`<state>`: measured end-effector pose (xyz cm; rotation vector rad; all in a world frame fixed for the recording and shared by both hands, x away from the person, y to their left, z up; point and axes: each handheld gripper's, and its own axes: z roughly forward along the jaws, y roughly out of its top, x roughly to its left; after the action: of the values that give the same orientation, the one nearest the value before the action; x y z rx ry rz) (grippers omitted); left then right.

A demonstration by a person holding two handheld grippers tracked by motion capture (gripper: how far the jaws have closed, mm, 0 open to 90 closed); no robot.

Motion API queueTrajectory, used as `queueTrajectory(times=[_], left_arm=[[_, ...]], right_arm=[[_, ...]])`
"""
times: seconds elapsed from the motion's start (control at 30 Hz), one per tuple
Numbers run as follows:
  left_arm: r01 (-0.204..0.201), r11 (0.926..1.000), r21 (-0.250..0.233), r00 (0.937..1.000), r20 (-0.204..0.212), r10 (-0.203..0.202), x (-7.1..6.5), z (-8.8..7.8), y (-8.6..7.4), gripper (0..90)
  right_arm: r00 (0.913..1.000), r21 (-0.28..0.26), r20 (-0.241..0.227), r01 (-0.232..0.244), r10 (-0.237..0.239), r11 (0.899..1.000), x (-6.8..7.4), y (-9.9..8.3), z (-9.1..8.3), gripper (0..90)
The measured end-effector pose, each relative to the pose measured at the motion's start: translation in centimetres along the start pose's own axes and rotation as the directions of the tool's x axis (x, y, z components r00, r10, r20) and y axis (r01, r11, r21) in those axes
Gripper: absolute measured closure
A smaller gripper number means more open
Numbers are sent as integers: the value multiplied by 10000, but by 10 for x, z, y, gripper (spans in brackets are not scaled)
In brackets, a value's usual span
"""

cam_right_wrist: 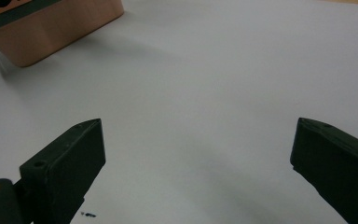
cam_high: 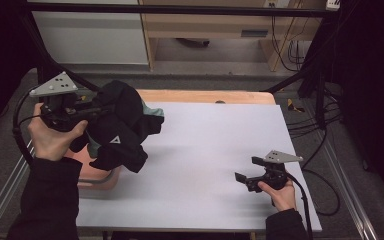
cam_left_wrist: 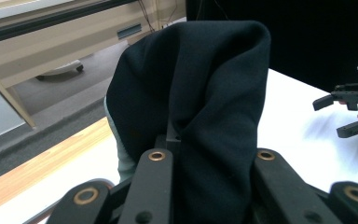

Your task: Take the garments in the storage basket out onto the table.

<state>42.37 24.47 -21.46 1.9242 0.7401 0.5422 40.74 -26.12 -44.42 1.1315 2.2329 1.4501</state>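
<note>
Above the pink bin (cam_high: 97,179) at the tabletop's (cam_high: 215,150) left edge, my left gripper (cam_high: 87,111) is clenched on a black garment (cam_high: 120,125), lifted clear of the bin; the cloth bunches at the jaws and hangs down from them, its long axis roughly vertical, a pale green lining showing on the side away from the gripper; well to the right of the bin, my right gripper (cam_high: 242,176) rests low over the tabletop, jaws spread, grasping nothing.
</note>
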Motion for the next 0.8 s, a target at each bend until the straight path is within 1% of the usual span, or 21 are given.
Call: queueTrajectory(times=[0.03, 0.07, 0.23, 0.4, 0.6, 0.8], left_arm=[[-85, 10000, -47, 10000, -13, 85, -1, 1, 1, 768], [-20, 10000, -1, 10000, 70, 20, -2, 3, 2, 768], [-99, 9999, -26, 9997, 224, 100, -9, 10, 5, 768], [-244, 9997, -54, 9986, 459, 246, -18, 19, 9, 768], [-310, 9995, -67, 9976, 616, 313, -25, 25, 11, 768], [-356, 9994, 1, 9963, 789, 354, -33, 38, 12, 767]], right_arm=[[10000, 6, 9, 3, -3, 10000, 0, 0, 0, 33], [10000, 8, 7, -10, 10, 10000, 0, 0, 0, 33], [10000, 17, 34, 3, -3, 10000, 0, 0, 0, 32], [10000, 9, 49, 2, -2, 10000, 0, 0, -1, 32], [10000, 10, 51, 0, 0, 10000, 0, 0, -1, 33], [10000, 11, 41, 10, -10, 10000, 0, 0, 0, 32]])
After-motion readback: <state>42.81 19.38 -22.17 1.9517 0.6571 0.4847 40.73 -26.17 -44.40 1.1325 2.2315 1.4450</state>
